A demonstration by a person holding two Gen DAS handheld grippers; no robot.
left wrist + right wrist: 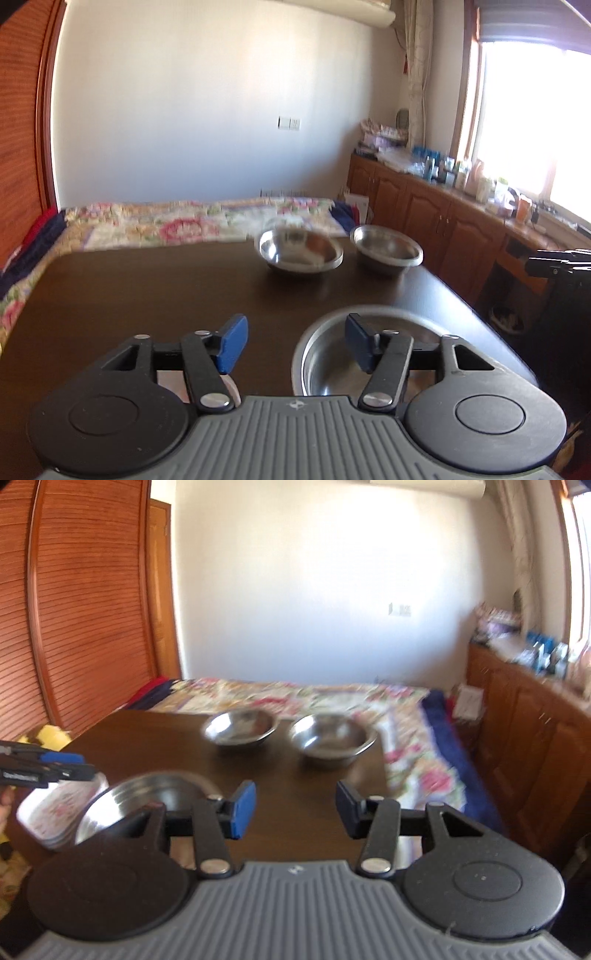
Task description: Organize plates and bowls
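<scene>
Two steel bowls stand at the far edge of the dark table (pixel 147 295): a left bowl (pixel 300 249) (pixel 240 726) and a right bowl (pixel 386 248) (pixel 332 738). A larger steel bowl (pixel 325 362) (pixel 147 797) sits near the front. My left gripper (pixel 295 343) is open, its right finger over that near bowl's rim, holding nothing. It also shows from the side in the right wrist view (pixel 62 764). My right gripper (pixel 295 808) is open and empty above the table. A stack of plates (pixel 55 812) lies left of the near bowl.
A bed with a floral quilt (pixel 166 221) lies beyond the table. Wooden cabinets (pixel 443 218) with bottles on top run along the right under a bright window. A wooden louvred door (pixel 85 609) stands at the left.
</scene>
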